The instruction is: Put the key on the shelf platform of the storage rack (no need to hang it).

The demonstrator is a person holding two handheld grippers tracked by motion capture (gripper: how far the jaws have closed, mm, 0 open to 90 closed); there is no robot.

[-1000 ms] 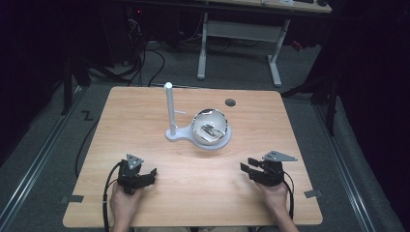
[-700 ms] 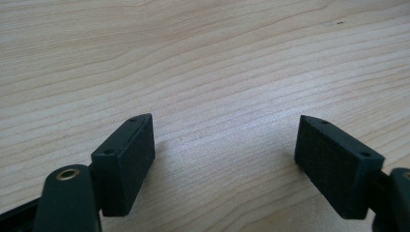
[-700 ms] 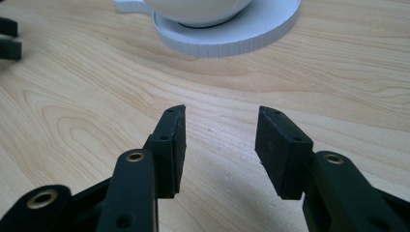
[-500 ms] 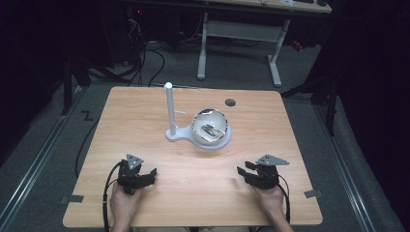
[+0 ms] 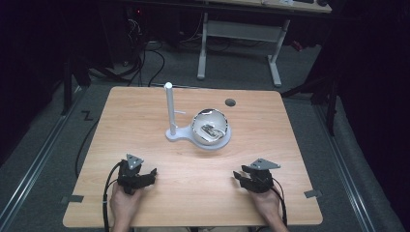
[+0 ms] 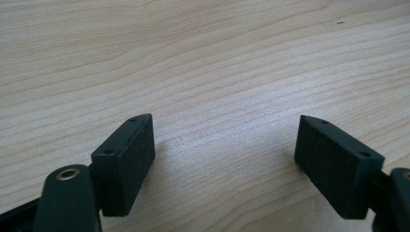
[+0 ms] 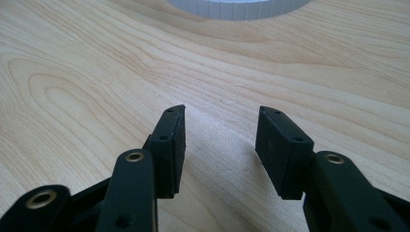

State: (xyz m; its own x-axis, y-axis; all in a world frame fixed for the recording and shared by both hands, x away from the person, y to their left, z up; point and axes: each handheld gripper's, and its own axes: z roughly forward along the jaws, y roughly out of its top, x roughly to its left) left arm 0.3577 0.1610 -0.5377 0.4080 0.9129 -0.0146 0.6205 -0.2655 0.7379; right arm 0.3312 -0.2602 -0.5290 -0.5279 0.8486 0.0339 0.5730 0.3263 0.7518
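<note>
Seen from above, a wooden table [image 5: 145, 121] fills the middle. At lower left, the left gripper [image 5: 151, 175] rests with jaws spread wide, nothing between them. At centre stands a white stand [image 5: 170, 108] beside a shiny bowl [image 5: 211, 126]. At lower right, the right gripper [image 5: 239, 176] holds nothing, jaws apart. No writing is legible.

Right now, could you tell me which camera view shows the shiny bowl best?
The high view: the shiny bowl sits whole on its white stand. The right gripper view catches just the stand's ribbed edge; the left gripper view faces bare table.
</note>
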